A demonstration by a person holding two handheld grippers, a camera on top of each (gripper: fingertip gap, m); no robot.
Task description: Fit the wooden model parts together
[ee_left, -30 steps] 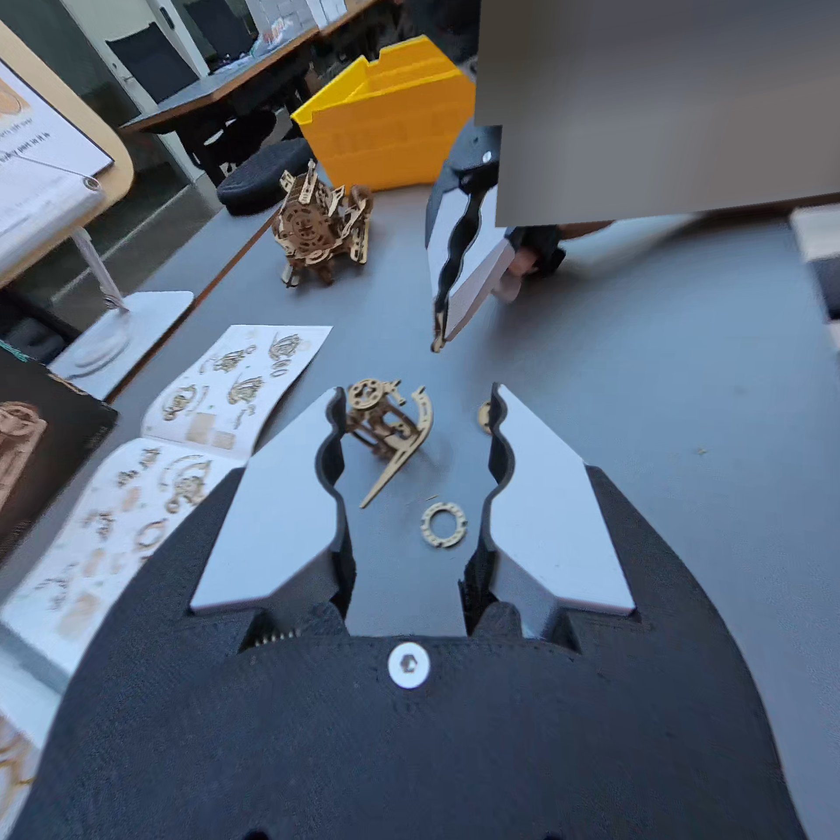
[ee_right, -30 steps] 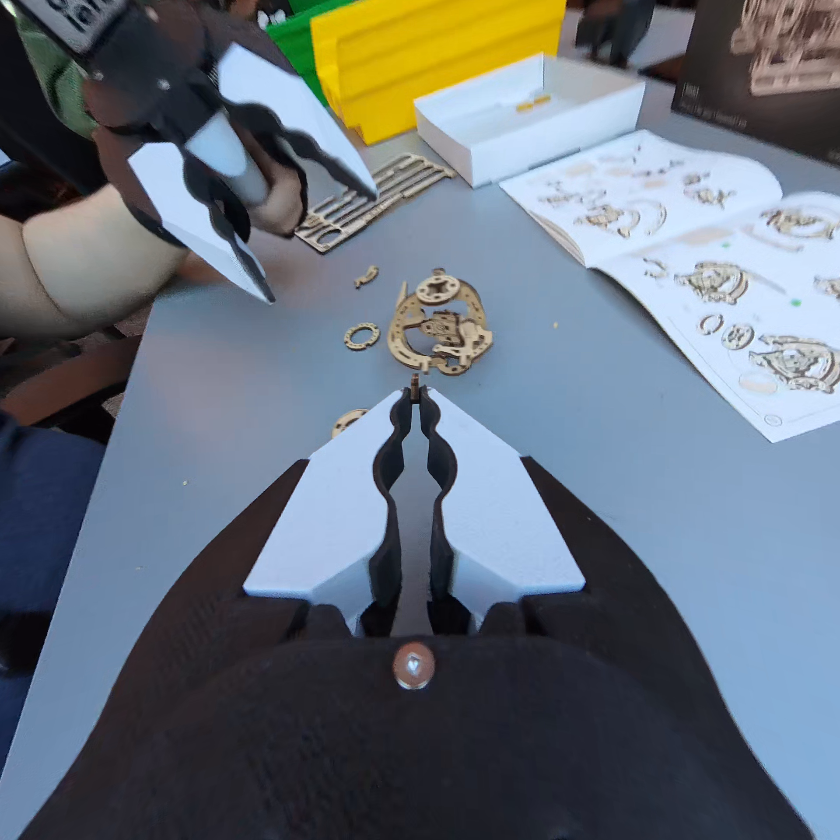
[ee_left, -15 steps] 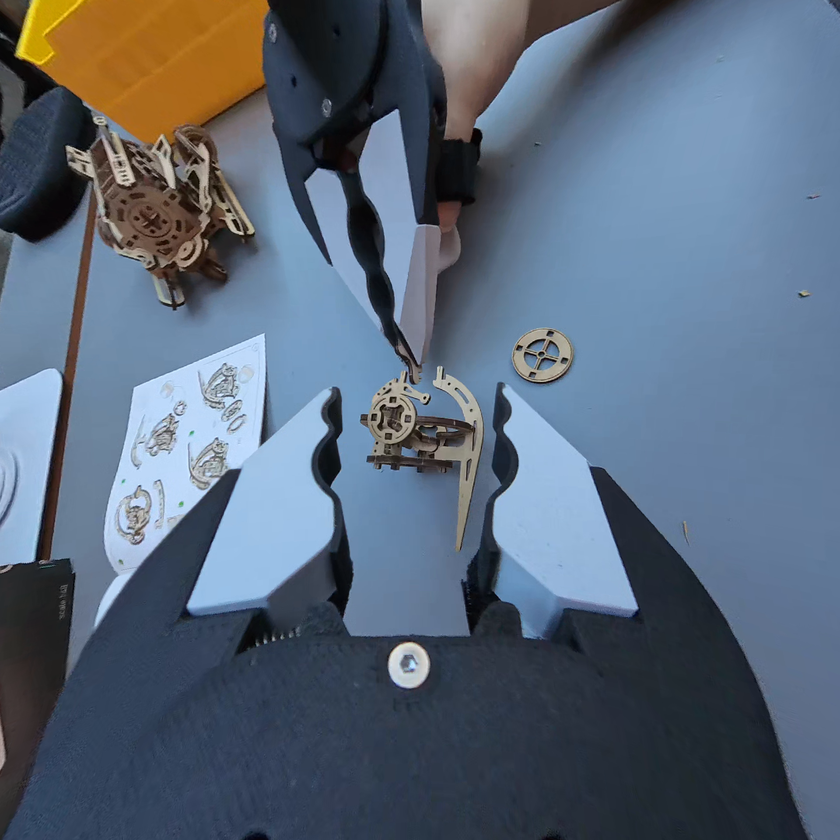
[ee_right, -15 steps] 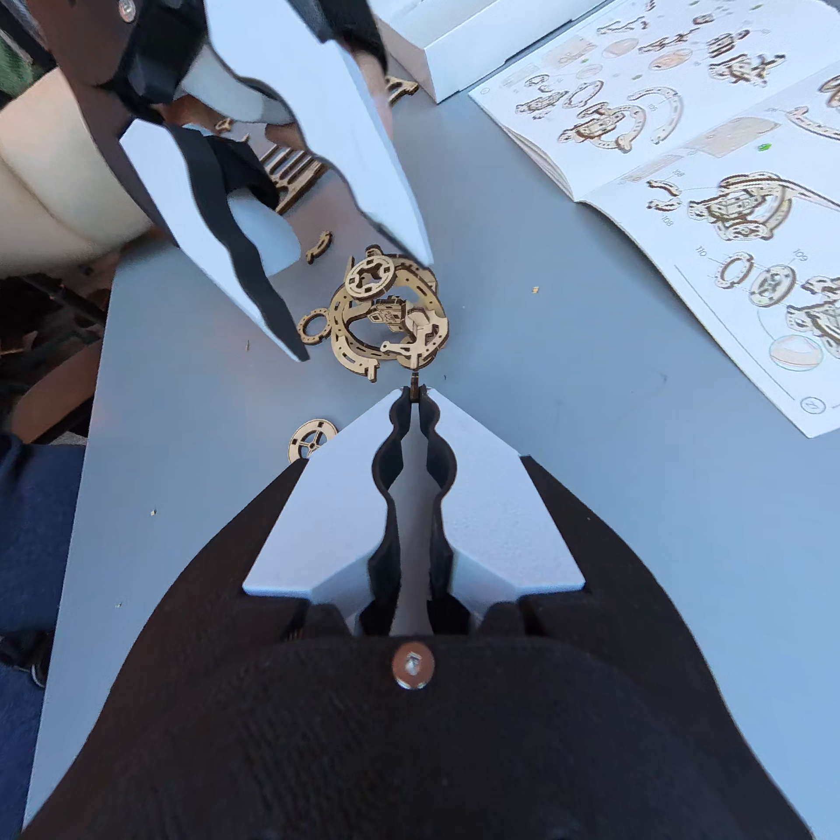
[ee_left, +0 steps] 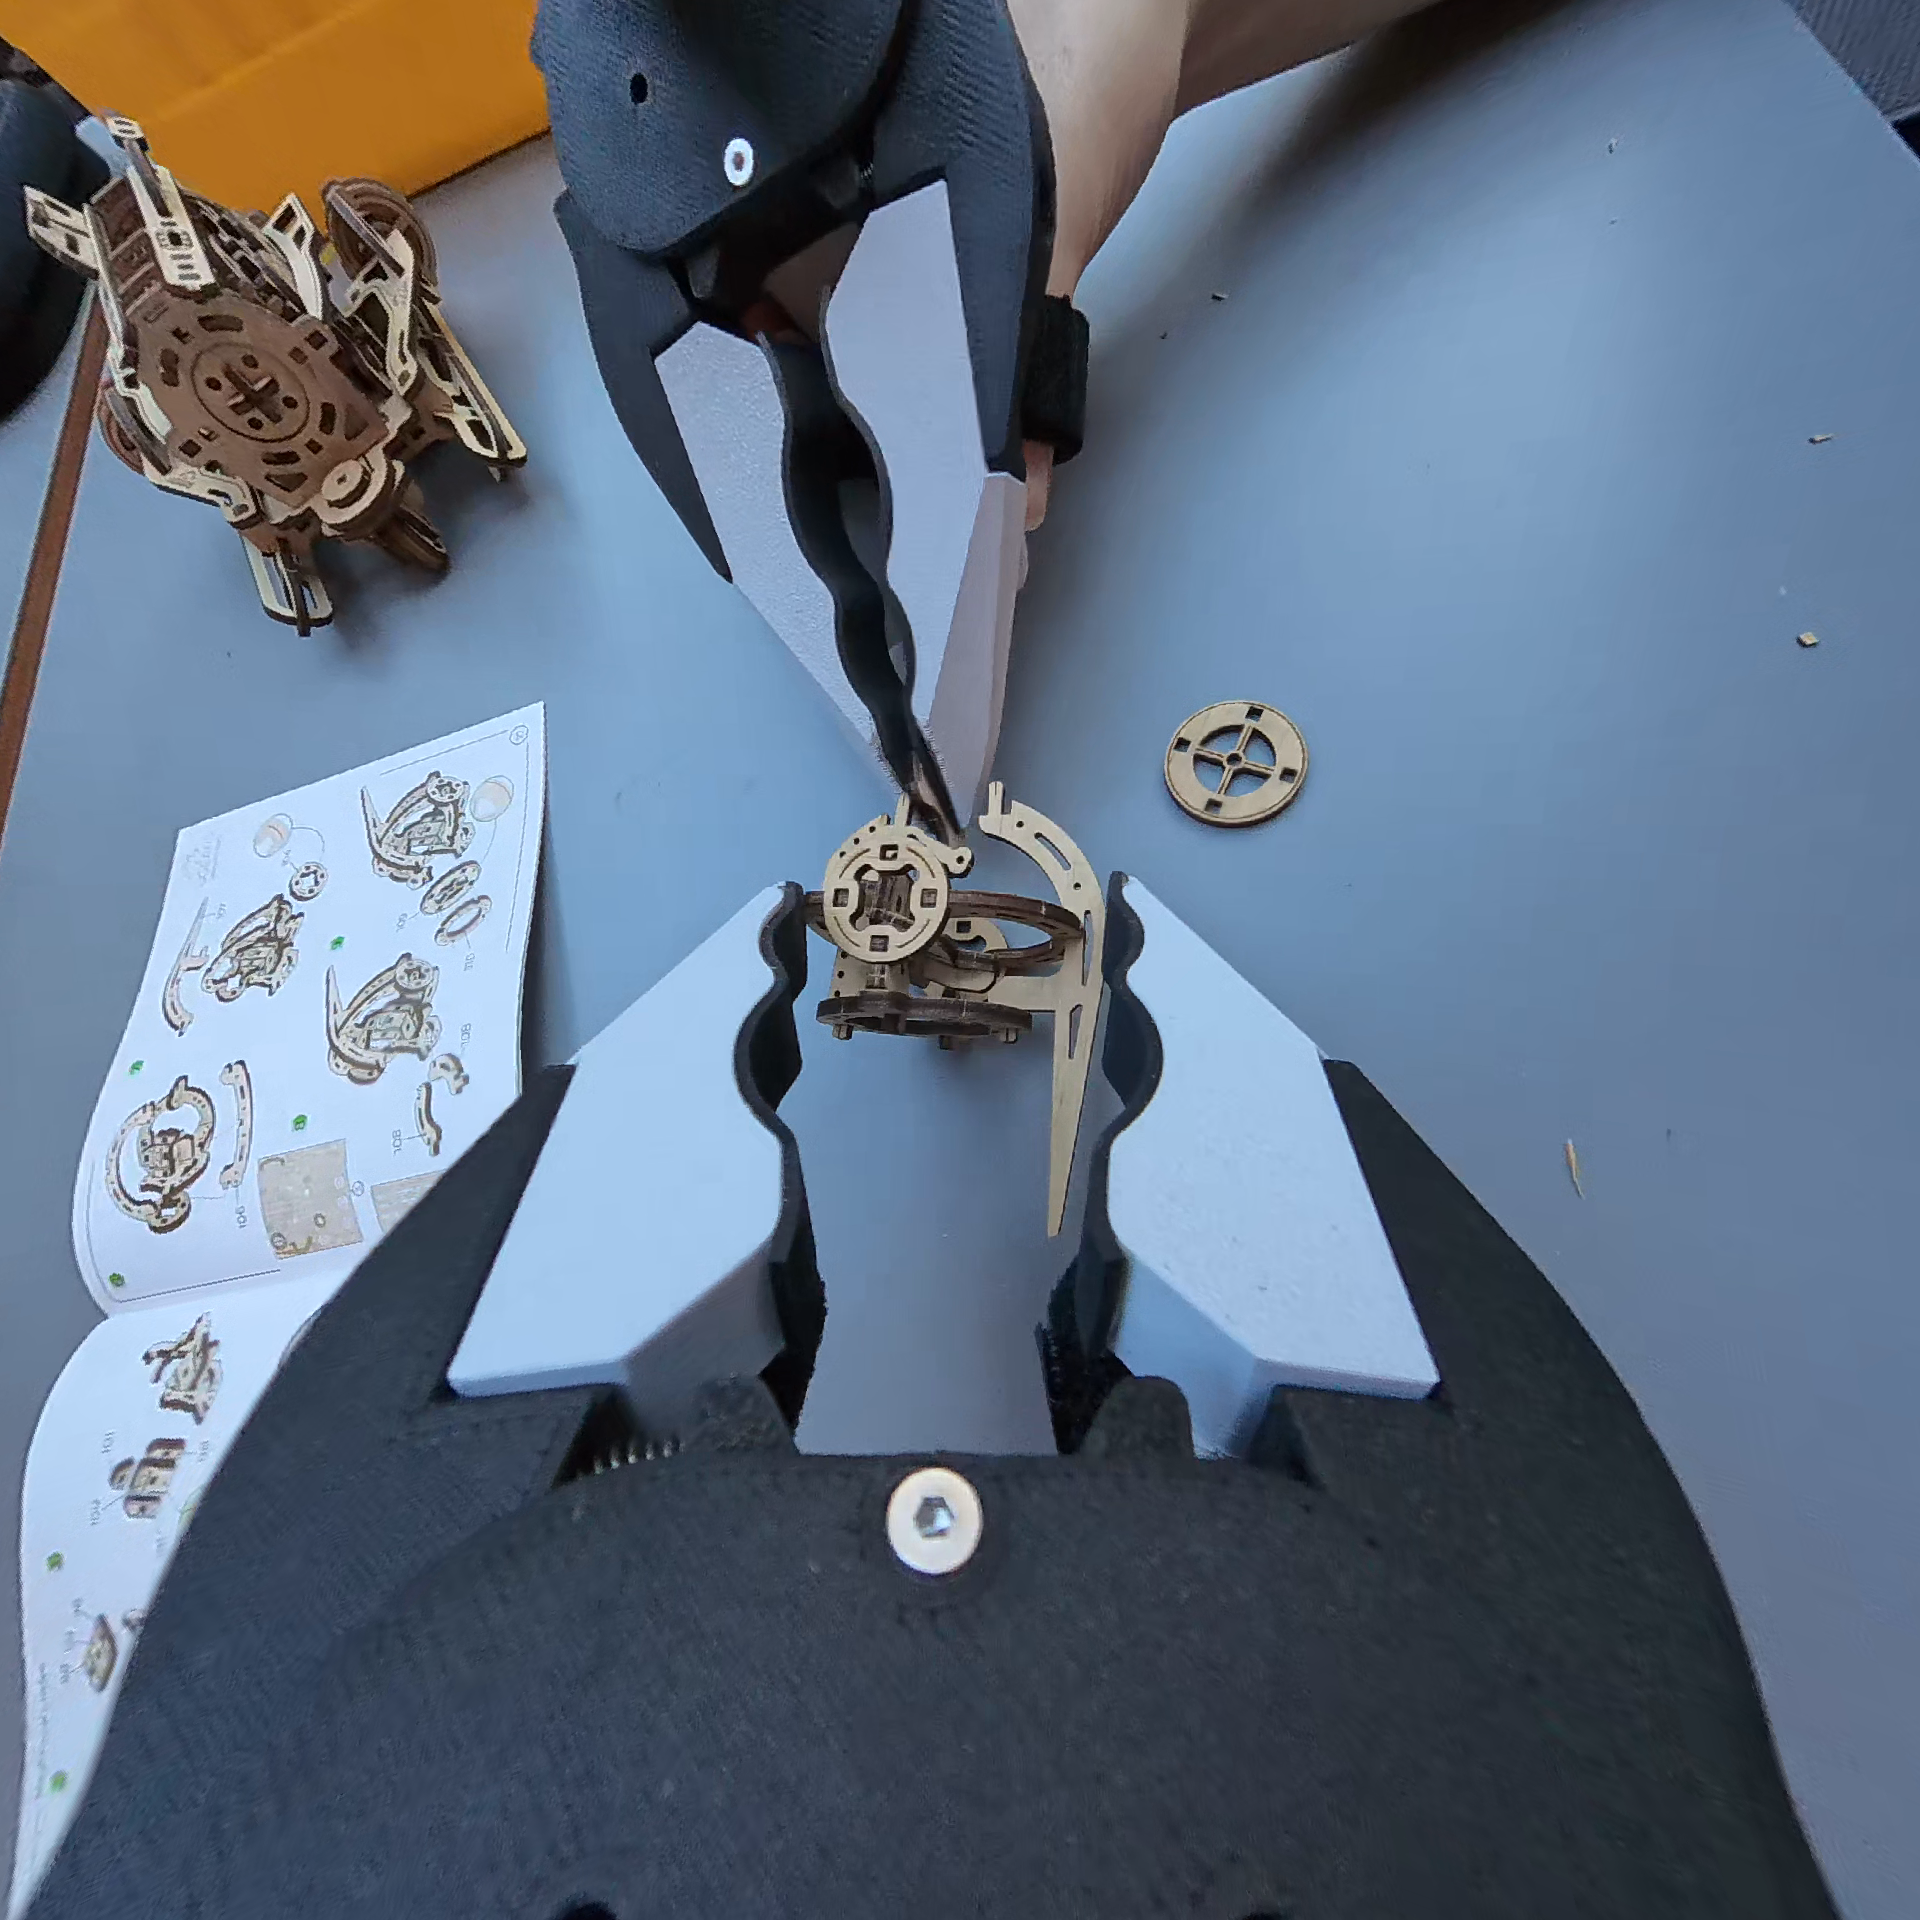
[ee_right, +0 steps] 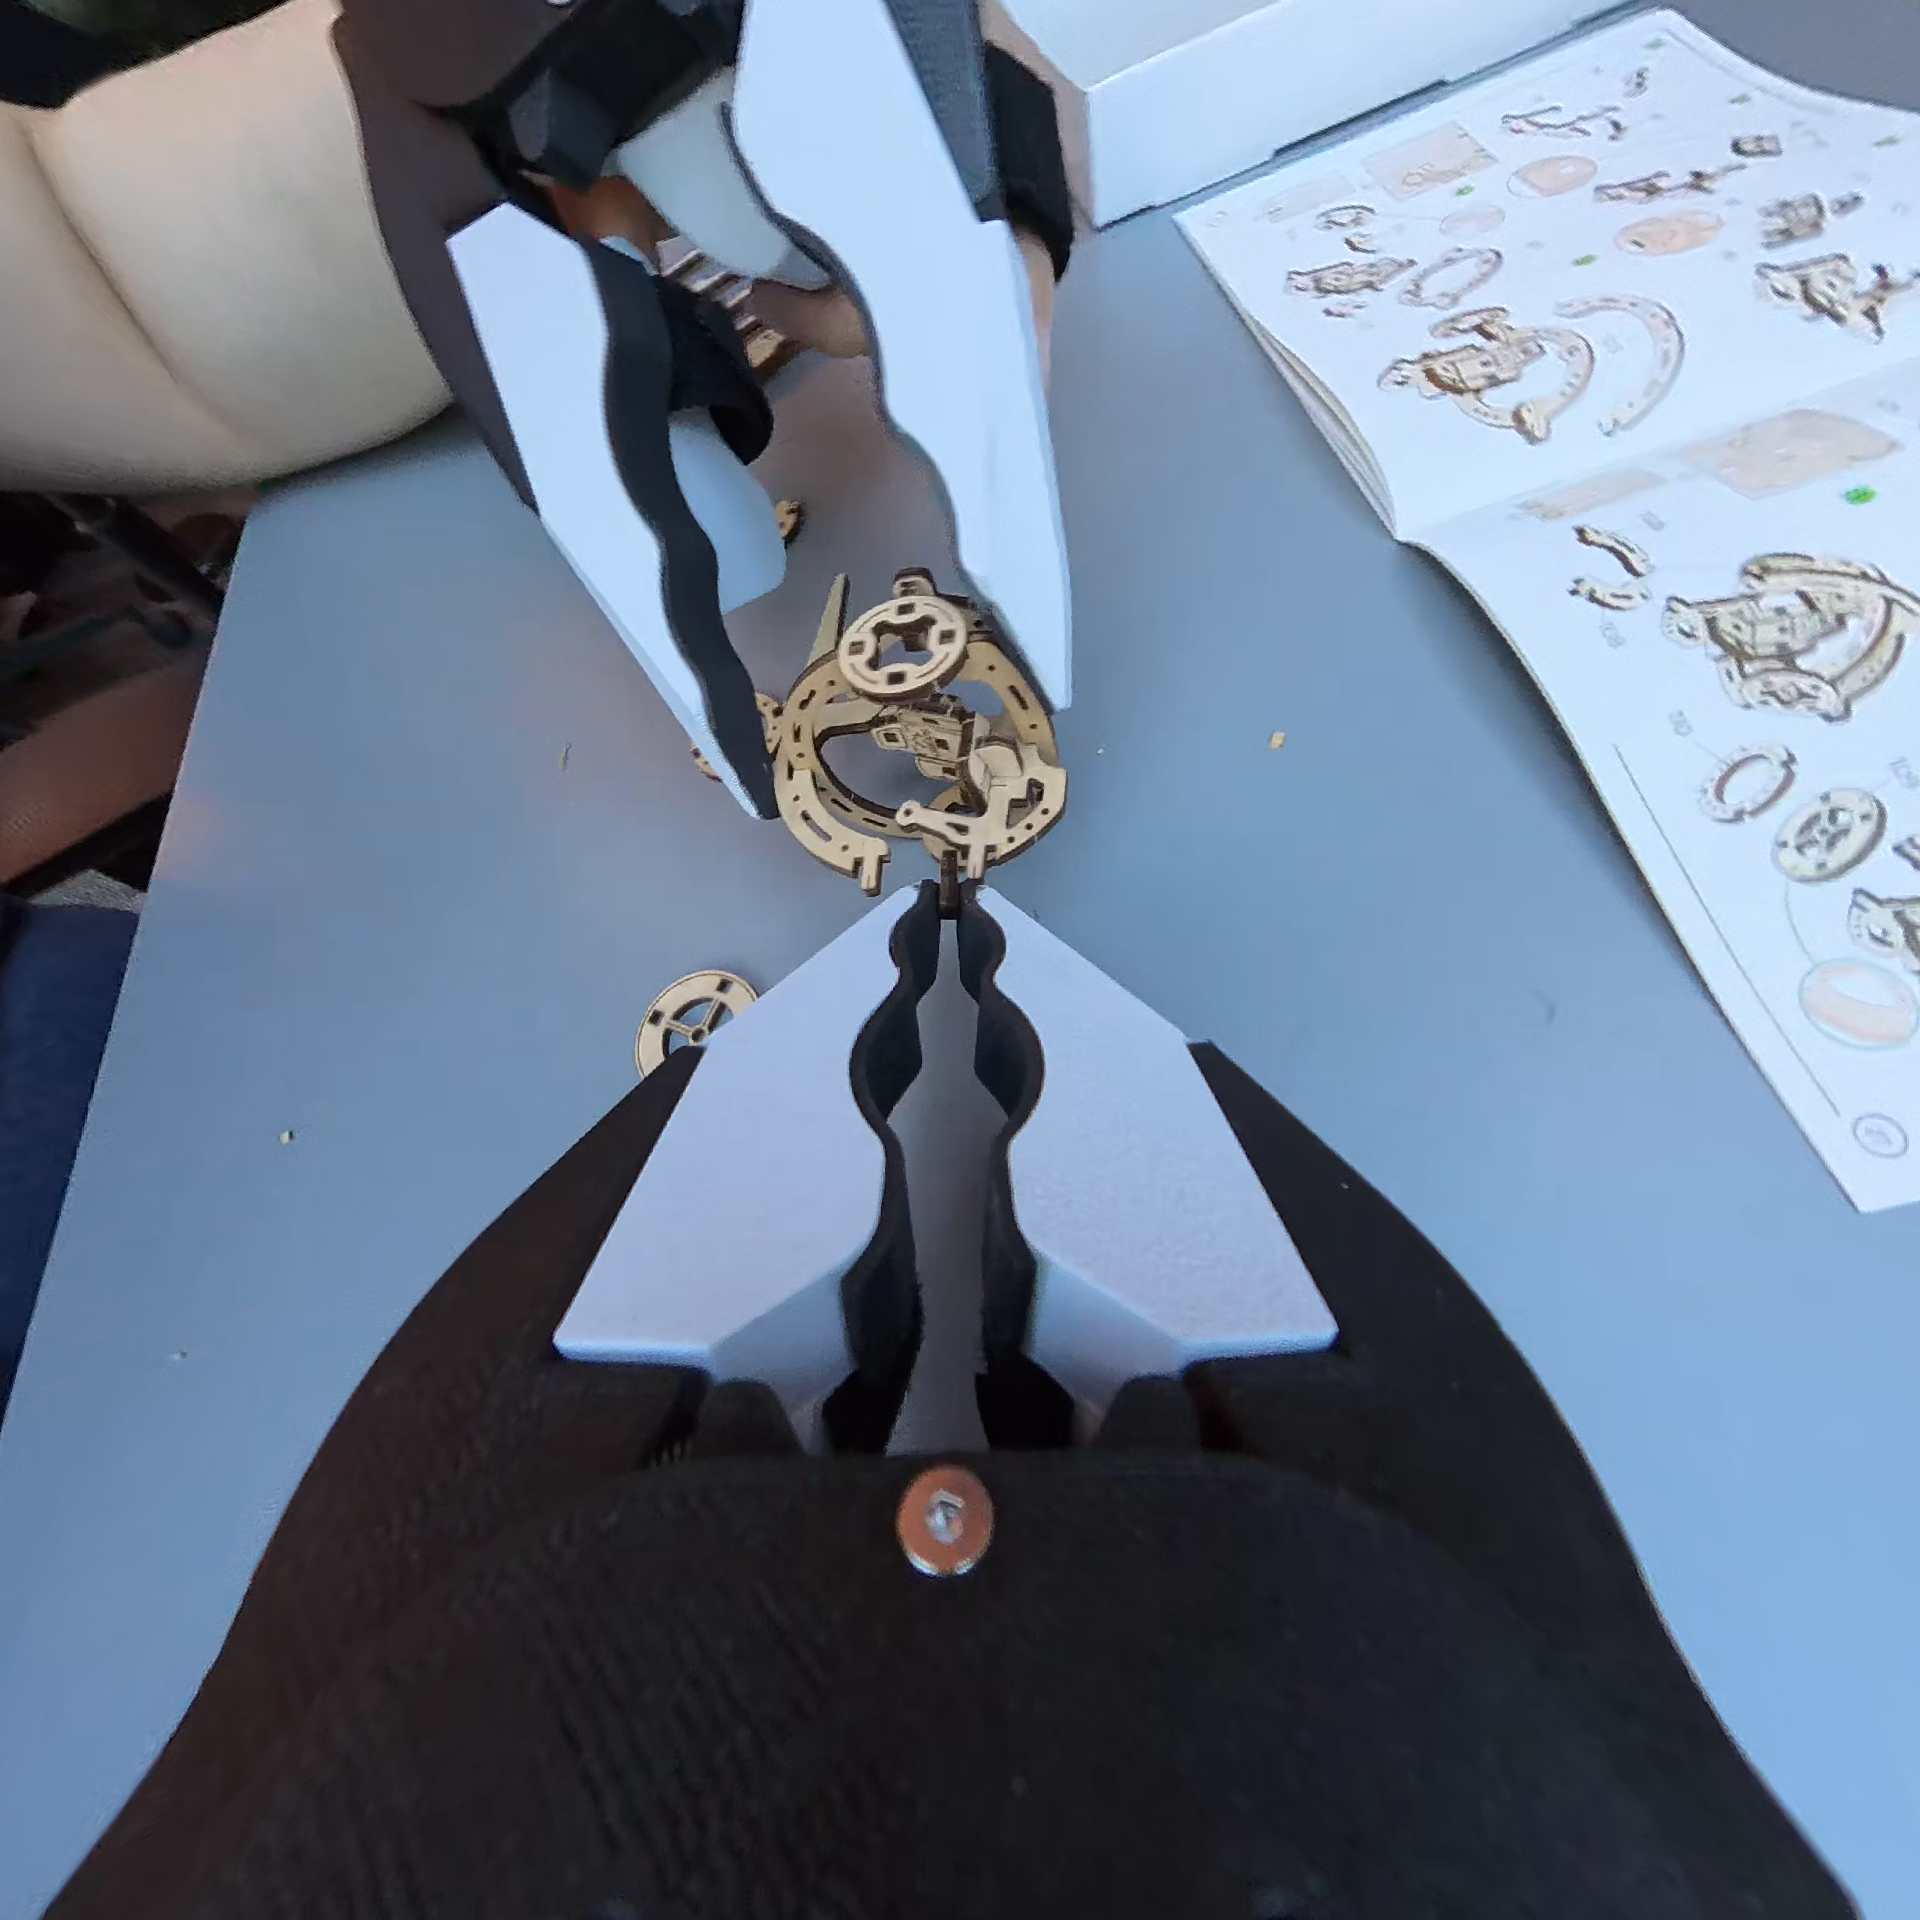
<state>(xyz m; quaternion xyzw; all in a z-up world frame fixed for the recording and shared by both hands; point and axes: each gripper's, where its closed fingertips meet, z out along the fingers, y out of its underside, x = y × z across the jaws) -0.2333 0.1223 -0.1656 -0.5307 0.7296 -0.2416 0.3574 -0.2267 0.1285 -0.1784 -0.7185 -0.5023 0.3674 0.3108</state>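
Two grippers are converging on one small wooden assembly (ee_left: 940, 951), which stands on the grey table (ee_left: 1507, 935) at the middle of both wrist views. My left gripper (ee_left: 945, 997) is spread wide, a finger at the assembly's nine o'clock and another at its three o'clock; whether either pad touches the wood I cannot tell. My right gripper (ee_right: 943, 906) is pinched shut on a tiny wooden peg (ee_right: 948, 883), and in the left wrist view its tip sits at the assembly's twelve o'clock, right against the round hub plate (ee_left: 886, 900).

I judge this to be the insertion step: the peg is at the mouth of its seat but not visibly home. Next I should close the left fingers gently on the curved frame so the assembly cannot slide or tip, then push the peg straight in, with little force, since the thin laser-cut arms look fragile.

A loose spoked disc (ee_left: 1234, 764) lies at two o'clock, the open instruction booklet (ee_left: 301, 997) at nine.
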